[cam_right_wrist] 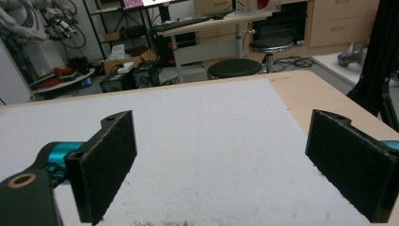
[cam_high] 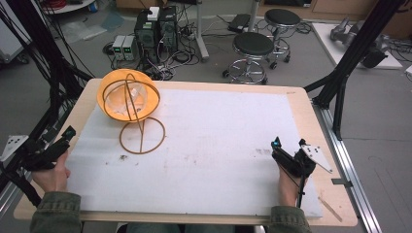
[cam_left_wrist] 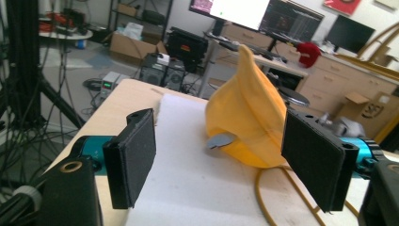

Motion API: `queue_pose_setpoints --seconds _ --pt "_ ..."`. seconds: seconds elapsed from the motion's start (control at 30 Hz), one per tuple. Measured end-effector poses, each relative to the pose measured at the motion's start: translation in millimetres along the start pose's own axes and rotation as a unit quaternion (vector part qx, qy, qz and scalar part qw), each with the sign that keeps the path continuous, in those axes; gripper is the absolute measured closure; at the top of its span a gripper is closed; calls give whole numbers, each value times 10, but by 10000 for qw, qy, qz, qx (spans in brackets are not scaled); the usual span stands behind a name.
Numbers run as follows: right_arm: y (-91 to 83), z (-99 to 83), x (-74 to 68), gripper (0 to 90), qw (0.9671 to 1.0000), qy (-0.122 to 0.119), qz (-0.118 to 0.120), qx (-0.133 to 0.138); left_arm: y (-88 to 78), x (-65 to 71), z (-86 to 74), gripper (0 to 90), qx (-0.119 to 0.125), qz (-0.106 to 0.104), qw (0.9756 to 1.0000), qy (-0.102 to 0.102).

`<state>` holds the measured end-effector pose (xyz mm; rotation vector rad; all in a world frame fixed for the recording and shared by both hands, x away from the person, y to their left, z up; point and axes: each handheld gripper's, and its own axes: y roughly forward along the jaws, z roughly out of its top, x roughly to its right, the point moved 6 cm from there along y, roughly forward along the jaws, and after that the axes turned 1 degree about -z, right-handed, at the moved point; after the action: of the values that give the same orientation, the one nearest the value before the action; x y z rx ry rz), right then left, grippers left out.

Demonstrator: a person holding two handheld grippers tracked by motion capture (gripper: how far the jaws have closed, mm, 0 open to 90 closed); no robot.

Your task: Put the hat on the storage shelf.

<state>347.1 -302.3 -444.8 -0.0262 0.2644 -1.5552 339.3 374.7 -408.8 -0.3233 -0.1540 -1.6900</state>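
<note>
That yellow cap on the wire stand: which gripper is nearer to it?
Left. The left gripper sits beside the yellow cloth cap on its wire stand; the right gripper is far across the table.

White foam sheet [cam_high: 209, 145] covers most of wooden table [cam_high: 311, 121]; bare wood strip at rt + far edges. Dark specks on sheet nr table's near-left part. Beyond table's far edge: two black round stools [cam_high: 252, 46] on chrome bases, one behind other. Left of stools, PC towers [cam_high: 155, 29] + small grey boxes [cam_high: 124, 46] on floor, cables tangled round them. Black frame struts [cam_high: 350, 63] at table's rt far corner. Monitors [cam_left_wrist: 263, 14] on desk well beyond table.
</note>
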Motion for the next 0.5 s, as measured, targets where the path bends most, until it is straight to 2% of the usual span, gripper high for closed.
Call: queue_pose_setpoints --seconds 0.17,0.23,0.3,0.5 --pt "-3 -3 -11 83 10000 -84 -3 -18 77 82 83 272 -24 -129 9999 96" --pt "0 -8 -22 83 9999 -102 15 -32 156 141 171 277 -151 -230 9996 118" --pt "3 -9 -25 83 9999 -123 15 -33 183 162 204 278 -163 -254 9994 138" --pt "5 -16 -45 83 9998 -158 59 -54 336 252 347 278 -176 -332 9986 365"
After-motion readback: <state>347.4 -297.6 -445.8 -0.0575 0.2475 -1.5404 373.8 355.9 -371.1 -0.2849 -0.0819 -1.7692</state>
